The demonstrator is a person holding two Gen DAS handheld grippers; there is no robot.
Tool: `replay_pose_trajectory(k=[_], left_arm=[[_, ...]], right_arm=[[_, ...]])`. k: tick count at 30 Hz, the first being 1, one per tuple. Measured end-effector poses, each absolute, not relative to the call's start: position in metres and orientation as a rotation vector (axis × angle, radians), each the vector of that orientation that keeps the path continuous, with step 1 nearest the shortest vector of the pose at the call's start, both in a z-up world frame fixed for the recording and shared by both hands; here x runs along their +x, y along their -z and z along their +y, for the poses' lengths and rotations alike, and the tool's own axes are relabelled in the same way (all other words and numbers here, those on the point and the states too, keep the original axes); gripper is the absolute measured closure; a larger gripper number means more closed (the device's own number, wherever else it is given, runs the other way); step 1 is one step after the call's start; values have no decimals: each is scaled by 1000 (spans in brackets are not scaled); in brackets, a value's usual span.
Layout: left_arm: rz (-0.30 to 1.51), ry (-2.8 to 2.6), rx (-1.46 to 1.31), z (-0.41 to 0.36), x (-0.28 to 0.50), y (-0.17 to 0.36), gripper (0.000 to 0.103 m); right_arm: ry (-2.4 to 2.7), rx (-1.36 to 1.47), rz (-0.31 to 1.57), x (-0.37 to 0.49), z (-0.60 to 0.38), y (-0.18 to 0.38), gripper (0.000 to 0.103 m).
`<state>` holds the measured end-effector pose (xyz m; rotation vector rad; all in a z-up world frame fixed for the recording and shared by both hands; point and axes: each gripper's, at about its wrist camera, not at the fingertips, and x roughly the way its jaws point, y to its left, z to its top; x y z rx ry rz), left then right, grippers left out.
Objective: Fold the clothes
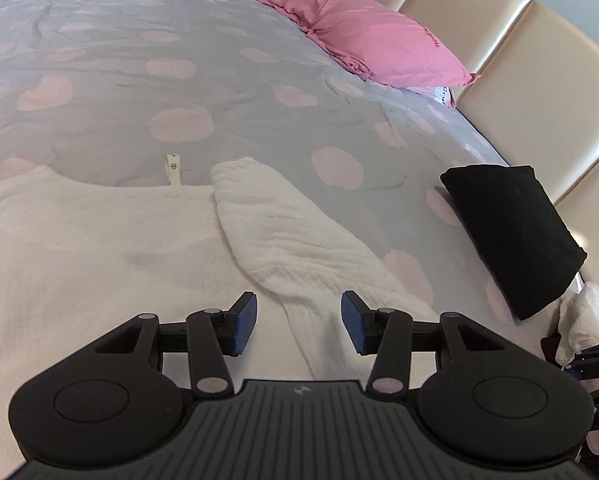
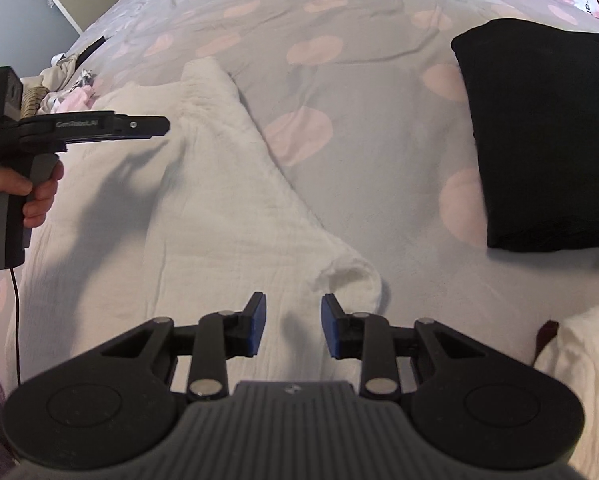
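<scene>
A white garment (image 1: 99,240) lies spread flat on the bed (image 1: 219,60), toward its near edge, one sleeve (image 2: 235,168) already laid diagonally, likely so its width narrows for folding. Both claws are released and grasp nothing: the left claw (image 1: 297,322) hovers over the sleeve's base, the right claw (image 2: 292,326) over the cloth's corner. A folded black garment (image 2: 539,136) sits apart near the headboard edge, seemingly set aside as finished.

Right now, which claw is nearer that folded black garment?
Right. The right claw hangs open over the white garment's near corner, with the black garment just beyond on its right. The left claw hovers farther left.
</scene>
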<state>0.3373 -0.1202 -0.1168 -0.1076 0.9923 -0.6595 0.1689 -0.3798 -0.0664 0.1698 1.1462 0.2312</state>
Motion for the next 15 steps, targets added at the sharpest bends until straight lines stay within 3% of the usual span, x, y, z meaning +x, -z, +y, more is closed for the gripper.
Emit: replay_pose_trajectory(k=[3, 5, 7, 8, 10, 15], left_arm=[[1009, 677, -110, -130, 346, 127, 59], [1009, 693, -104, -138, 349, 130, 64], [1003, 715, -102, -145, 352, 132, 81], [991, 720, -101, -148, 354, 130, 84], [959, 749, -105, -155, 357, 123, 93], [900, 790, -63, -185, 371, 105, 95]], right_arm=[[-214, 191, 1153, 177, -380, 74, 69], [-199, 223, 1162, 182, -383, 80, 70], [-180, 250, 1172, 186, -385, 84, 85], [-167, 257, 1175, 187, -386, 85, 99], [-133, 249, 1167, 187, -390, 82, 99], [-50, 270, 1106, 183, -414, 65, 99]])
